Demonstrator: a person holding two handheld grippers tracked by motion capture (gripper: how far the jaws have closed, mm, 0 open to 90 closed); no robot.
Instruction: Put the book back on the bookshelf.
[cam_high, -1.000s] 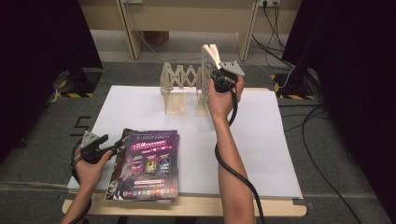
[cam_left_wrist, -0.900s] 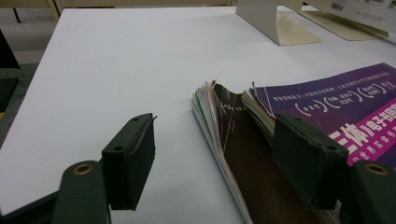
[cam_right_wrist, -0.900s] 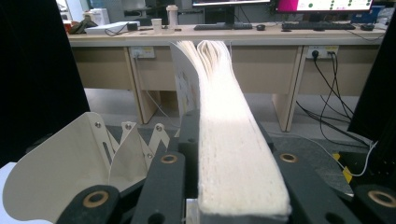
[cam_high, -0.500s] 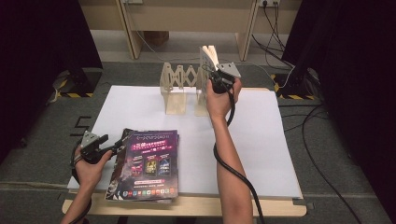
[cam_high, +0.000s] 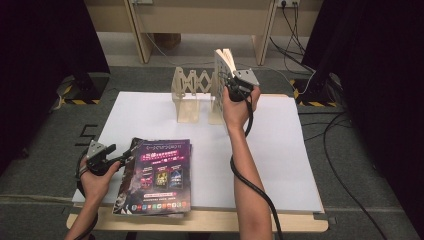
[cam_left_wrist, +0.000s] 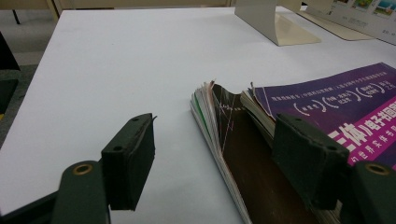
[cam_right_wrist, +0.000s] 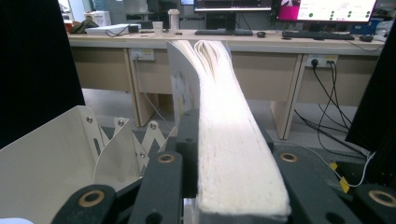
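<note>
R gripper (cam_high: 231, 86): clamped on thick book (cam_right_wrist: 233, 154), held upright at the expanding bookend rack (cam_high: 192, 95), far side of table
L gripper (cam_left_wrist: 224, 163): jaws wide apart, straddling edge of magazine stack (cam_high: 157, 175), near-left corner

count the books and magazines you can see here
3, maybe more hidden underneath. One book stands upright in the right gripper at the expandable rack. A purple magazine lies on a dark one by the left gripper.
</note>
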